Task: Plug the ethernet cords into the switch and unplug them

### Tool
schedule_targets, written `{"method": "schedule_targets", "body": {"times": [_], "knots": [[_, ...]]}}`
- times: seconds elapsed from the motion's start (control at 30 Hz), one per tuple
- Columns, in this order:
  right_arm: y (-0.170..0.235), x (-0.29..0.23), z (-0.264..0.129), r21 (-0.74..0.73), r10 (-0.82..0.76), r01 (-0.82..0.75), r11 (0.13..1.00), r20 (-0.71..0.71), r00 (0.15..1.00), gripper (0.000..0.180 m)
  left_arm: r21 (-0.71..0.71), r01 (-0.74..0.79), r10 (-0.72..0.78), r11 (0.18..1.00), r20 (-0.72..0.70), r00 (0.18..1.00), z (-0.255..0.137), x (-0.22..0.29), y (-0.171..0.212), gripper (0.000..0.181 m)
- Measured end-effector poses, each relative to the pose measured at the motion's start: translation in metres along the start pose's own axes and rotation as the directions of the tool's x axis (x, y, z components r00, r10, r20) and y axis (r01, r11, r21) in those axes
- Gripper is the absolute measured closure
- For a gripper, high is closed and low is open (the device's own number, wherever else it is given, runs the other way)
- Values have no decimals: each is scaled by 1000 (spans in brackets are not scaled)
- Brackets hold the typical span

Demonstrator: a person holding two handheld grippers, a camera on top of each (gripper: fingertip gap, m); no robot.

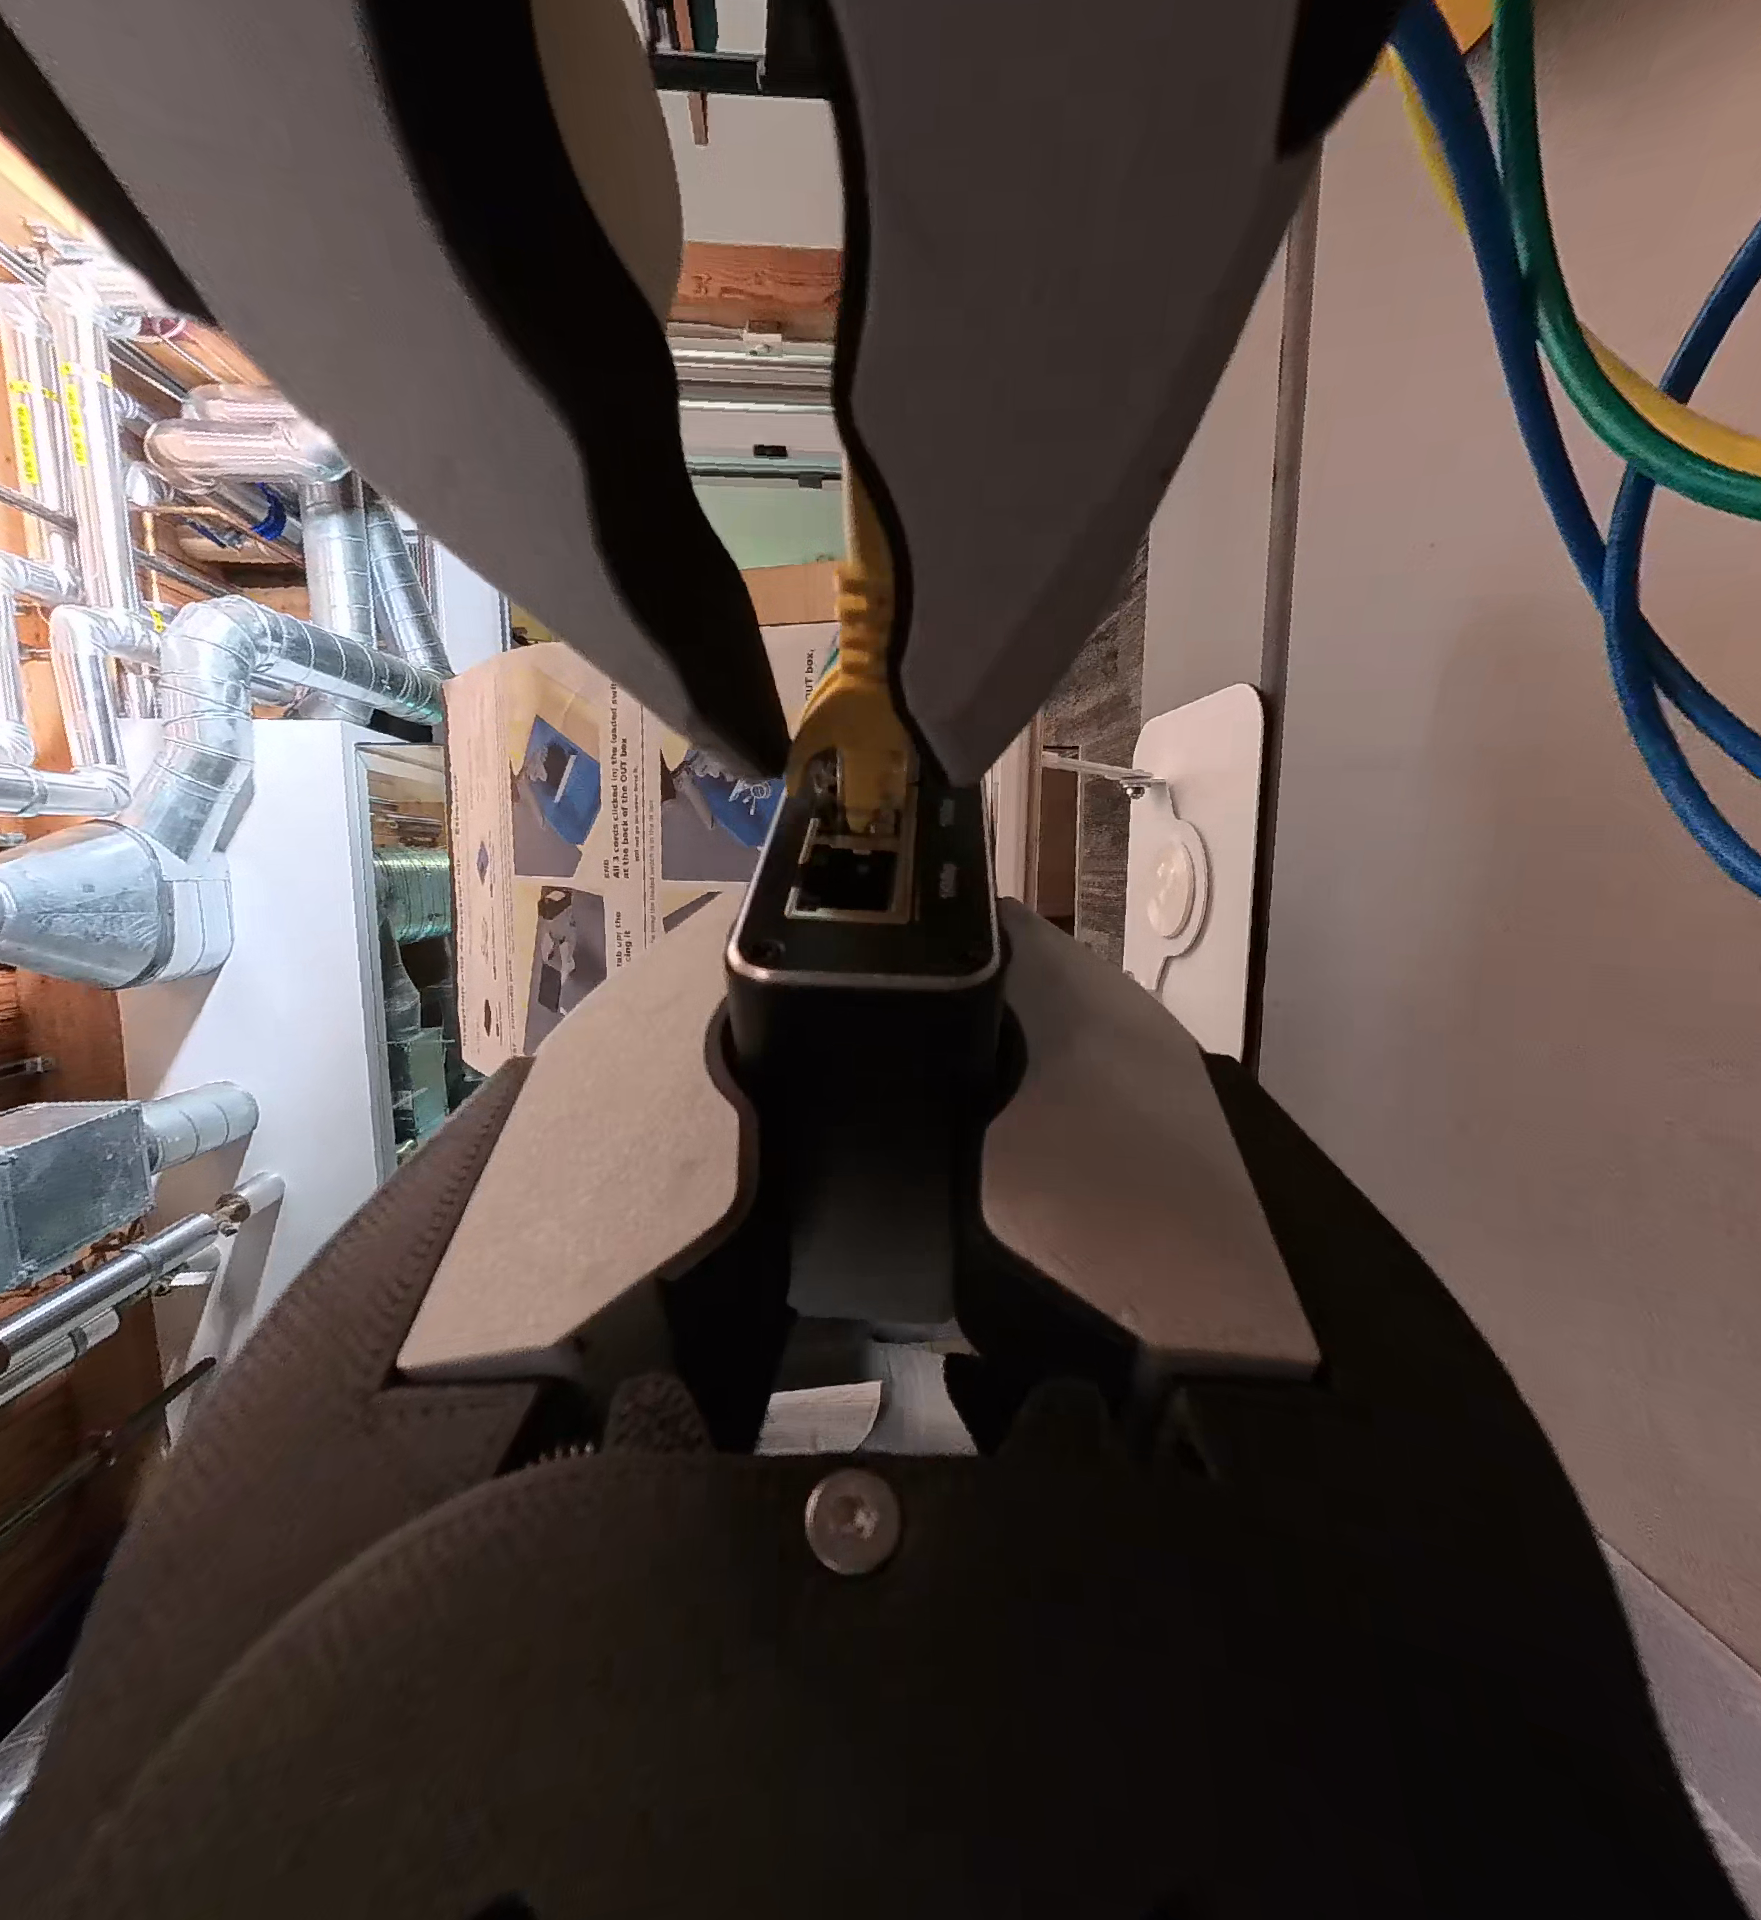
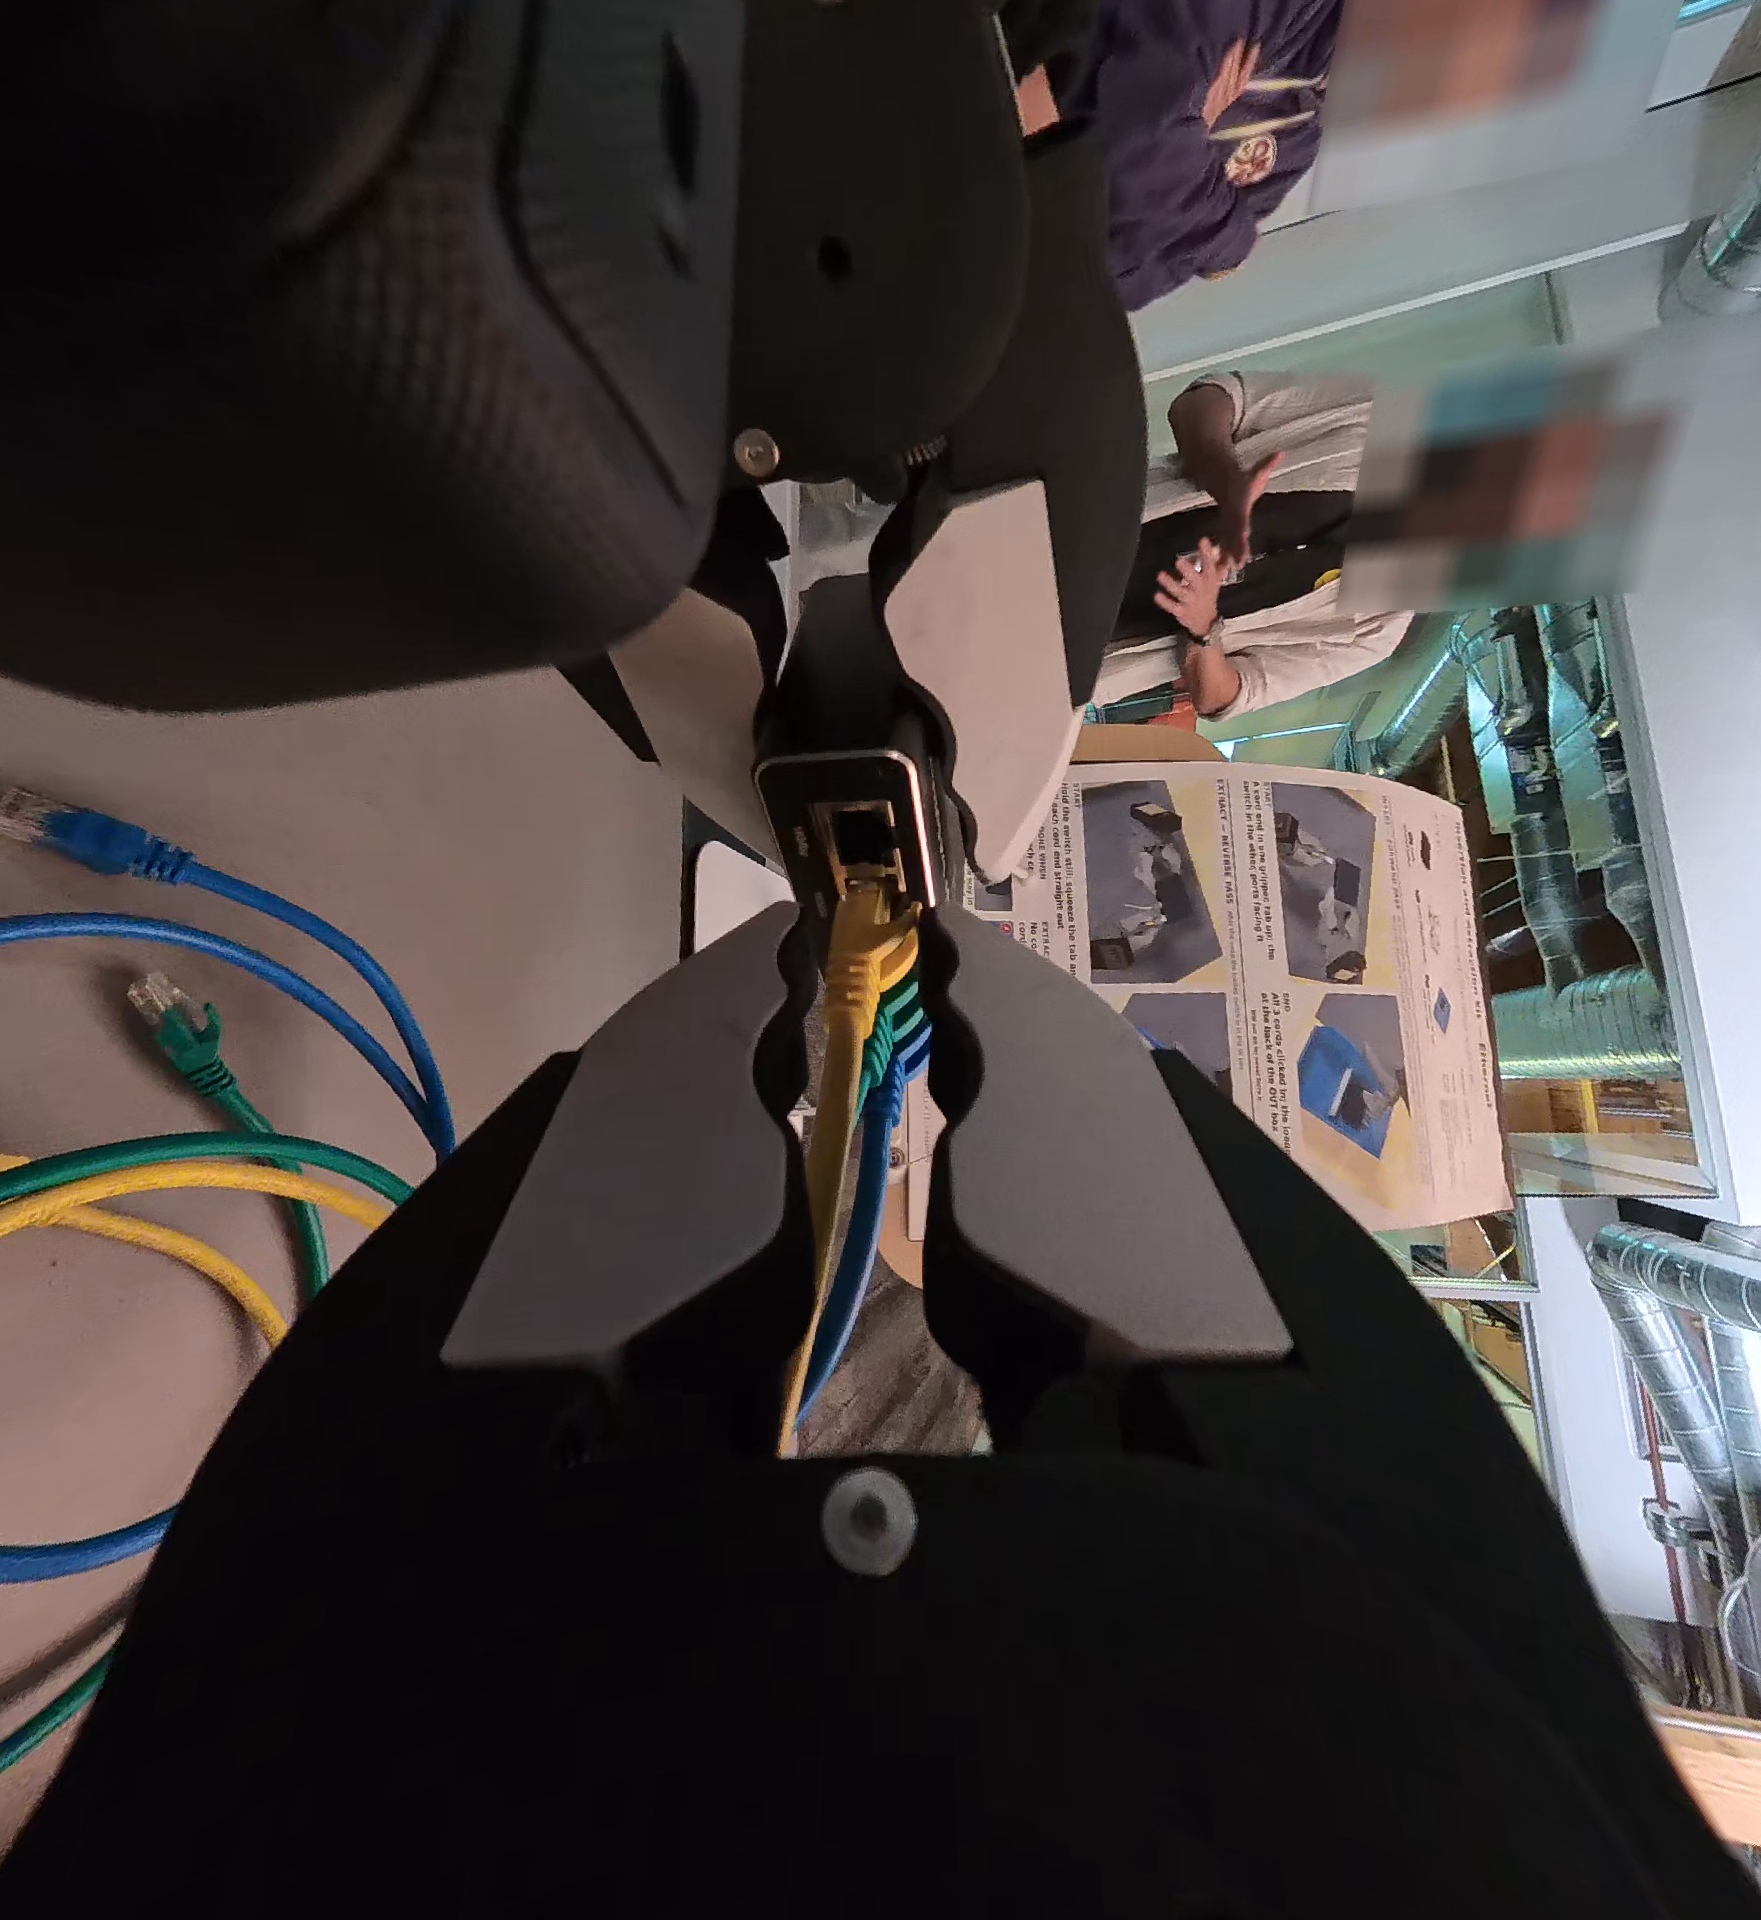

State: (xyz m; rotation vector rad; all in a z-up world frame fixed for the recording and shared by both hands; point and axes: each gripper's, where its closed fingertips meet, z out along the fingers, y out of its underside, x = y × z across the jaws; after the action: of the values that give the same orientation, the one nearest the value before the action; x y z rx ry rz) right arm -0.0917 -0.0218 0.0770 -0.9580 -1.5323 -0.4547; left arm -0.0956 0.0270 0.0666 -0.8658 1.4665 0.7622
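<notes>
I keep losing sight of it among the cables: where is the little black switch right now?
The switch sits centre in the left wrist view, clamped in the left hand-held gripper, with the yellow cord's plug at its port.

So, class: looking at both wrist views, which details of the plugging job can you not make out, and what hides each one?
- Yellow plug, left wrist view: its latch is too small to tell if it is seated in the switch.
- Green plug and blue plug, right wrist view: stacked behind the yellow one, ports hidden.
- Right gripper: its grip on the plugs is unclear.
- Switch's far ports: covered by the plugs.
</notes>
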Motion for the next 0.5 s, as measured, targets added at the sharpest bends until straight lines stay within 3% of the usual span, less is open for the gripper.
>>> {"method": "schedule_targets", "body": {"times": [0.5], "knots": [[6, -10, -3, -14, 19, -18, 1000, 74, 997, 165, 33, -33, 34, 999, -21, 999, 1, 7, -9, 143]]}}
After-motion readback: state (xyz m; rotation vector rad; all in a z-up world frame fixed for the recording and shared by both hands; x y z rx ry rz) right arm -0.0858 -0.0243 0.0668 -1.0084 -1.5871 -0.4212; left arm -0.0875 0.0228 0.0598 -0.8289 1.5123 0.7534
